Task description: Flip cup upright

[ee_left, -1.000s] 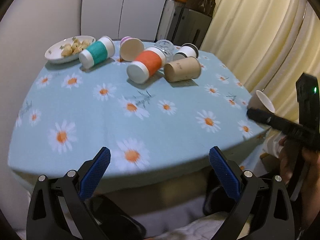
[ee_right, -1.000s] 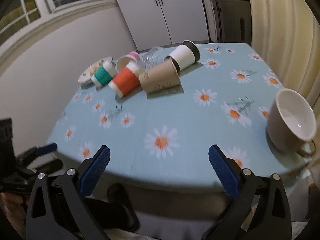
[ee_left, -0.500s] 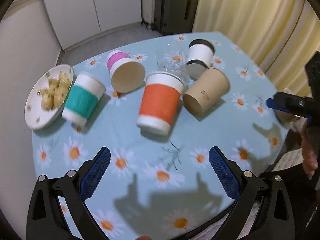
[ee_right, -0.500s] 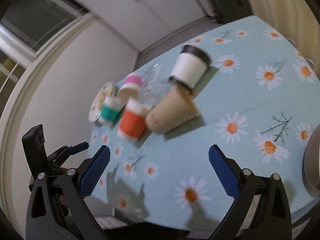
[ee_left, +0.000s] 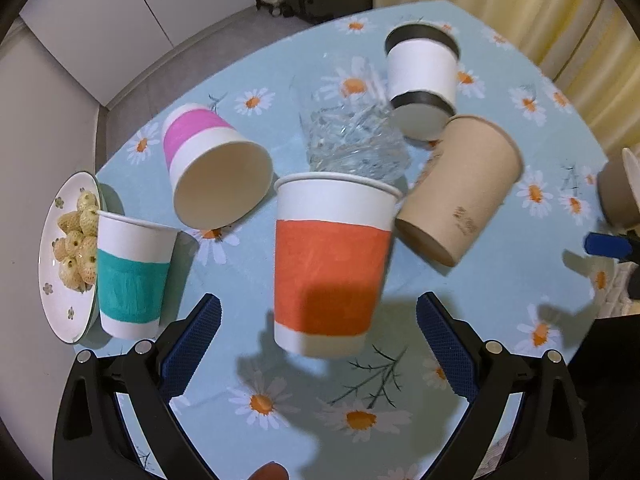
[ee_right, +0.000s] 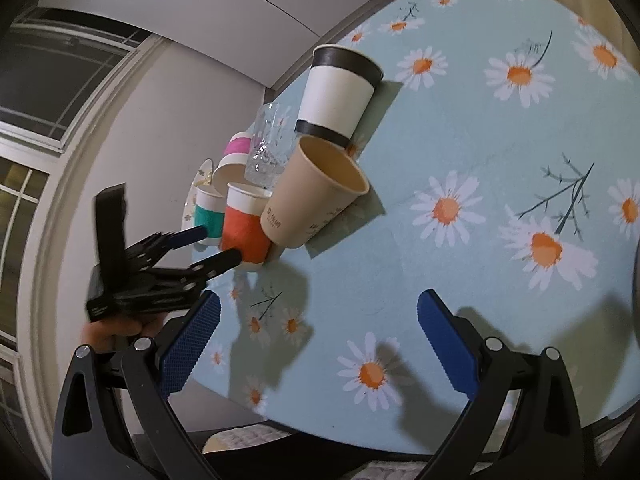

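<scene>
Orange cup [ee_left: 330, 264] lies on its side, not yet flipped; your left gripper [ee_left: 318, 344] hovers wide open, empty, near its base.

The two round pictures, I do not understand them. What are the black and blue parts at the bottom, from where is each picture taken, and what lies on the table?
Each picture comes from a fisheye camera on a hand-held gripper, looking along its jaws. The black arms with blue pads are those jaws. The left gripper and right gripper are both open and hold nothing. On the daisy-print tablecloth lie tipped cups: an orange-banded paper cup, a teal-banded paper cup, a pink-banded paper cup, a plain brown paper cup, a white paper cup with black bands and a clear glass tumbler. A white plate of pale berries sits at the left edge.
</scene>
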Tool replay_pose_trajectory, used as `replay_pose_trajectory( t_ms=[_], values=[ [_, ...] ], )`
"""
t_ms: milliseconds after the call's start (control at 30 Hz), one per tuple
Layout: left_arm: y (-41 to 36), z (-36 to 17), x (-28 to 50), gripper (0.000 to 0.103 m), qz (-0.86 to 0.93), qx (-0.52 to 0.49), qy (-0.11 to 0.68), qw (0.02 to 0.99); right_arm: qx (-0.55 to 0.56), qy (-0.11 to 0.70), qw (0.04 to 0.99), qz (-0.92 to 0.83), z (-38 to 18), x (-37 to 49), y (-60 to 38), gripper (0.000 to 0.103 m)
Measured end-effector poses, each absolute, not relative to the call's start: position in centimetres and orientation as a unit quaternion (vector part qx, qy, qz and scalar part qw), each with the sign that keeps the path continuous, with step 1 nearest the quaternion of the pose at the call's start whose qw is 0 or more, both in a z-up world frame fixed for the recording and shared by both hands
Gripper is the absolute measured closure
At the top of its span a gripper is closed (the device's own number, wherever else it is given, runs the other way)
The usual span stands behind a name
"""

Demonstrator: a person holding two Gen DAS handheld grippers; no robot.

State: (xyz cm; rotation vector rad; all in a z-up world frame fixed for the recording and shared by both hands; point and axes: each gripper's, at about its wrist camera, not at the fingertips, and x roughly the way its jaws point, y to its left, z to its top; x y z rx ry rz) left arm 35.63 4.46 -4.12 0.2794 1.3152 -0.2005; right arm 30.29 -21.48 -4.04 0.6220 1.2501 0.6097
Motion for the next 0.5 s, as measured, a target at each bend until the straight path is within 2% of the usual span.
replay_pose_trajectory(
  t_ms=[67, 300, 333, 400, 500],
  values=[
    [4.4, -4.4, 36.1, 0.023, -0.094, 0.130, 0.612, 0.774, 0.287, 0.568, 0.719, 0.281, -3.9, 30.1, -21.4, 0.005],
    [4.7, -5.0, 37.4, 0.024, -0.094, 0.119, 0.626, 0.765, 0.304, 0.576, 0.705, 0.282, -4.3, 29.9, -21.4, 0.005],
    [4.7, -5.1, 37.4, 0.026, -0.095, 0.118, 0.628, 0.763, 0.304, 0.578, 0.704, 0.280, -4.4, 30.0, -21.4, 0.005],
    [4.7, -5.5, 37.5, 0.038, -0.094, 0.121, 0.634, 0.758, 0.306, 0.581, 0.700, 0.281, -4.5, 29.8, -21.4, 0.005],
    [4.7, -6.0, 37.6, 0.042, -0.095, 0.125, 0.641, 0.751, 0.310, 0.582, 0.696, 0.286, -4.5, 29.8, -21.3, 0.005]
  ],
)
